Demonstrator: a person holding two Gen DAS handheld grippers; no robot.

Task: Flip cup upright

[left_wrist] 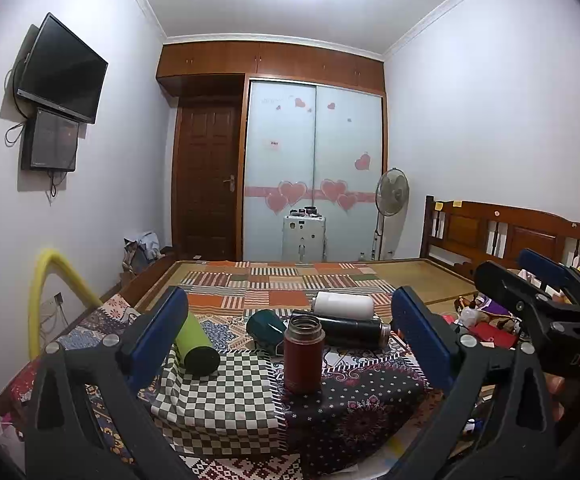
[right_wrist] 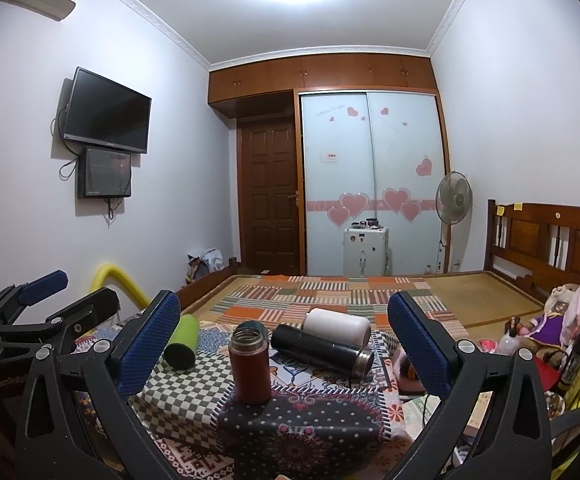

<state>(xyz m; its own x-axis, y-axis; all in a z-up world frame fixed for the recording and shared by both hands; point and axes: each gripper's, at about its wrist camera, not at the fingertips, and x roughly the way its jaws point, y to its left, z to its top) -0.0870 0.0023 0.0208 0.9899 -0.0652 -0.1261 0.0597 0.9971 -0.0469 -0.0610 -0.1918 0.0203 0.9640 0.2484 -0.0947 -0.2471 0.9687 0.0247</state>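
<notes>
Both grippers, left gripper (left_wrist: 290,340) and right gripper (right_wrist: 284,344), hang open and empty; the toppled black flask (right_wrist: 322,350) looks hard, slick, likely rolling — grip mid-body.

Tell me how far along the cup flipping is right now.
Done: the red flask stands upright, mouth open. In hand: nothing; left gripper and right gripper hover with jaws open. Left: the green cup, black flask, white cup and dark teal cup lie tipped.
</notes>
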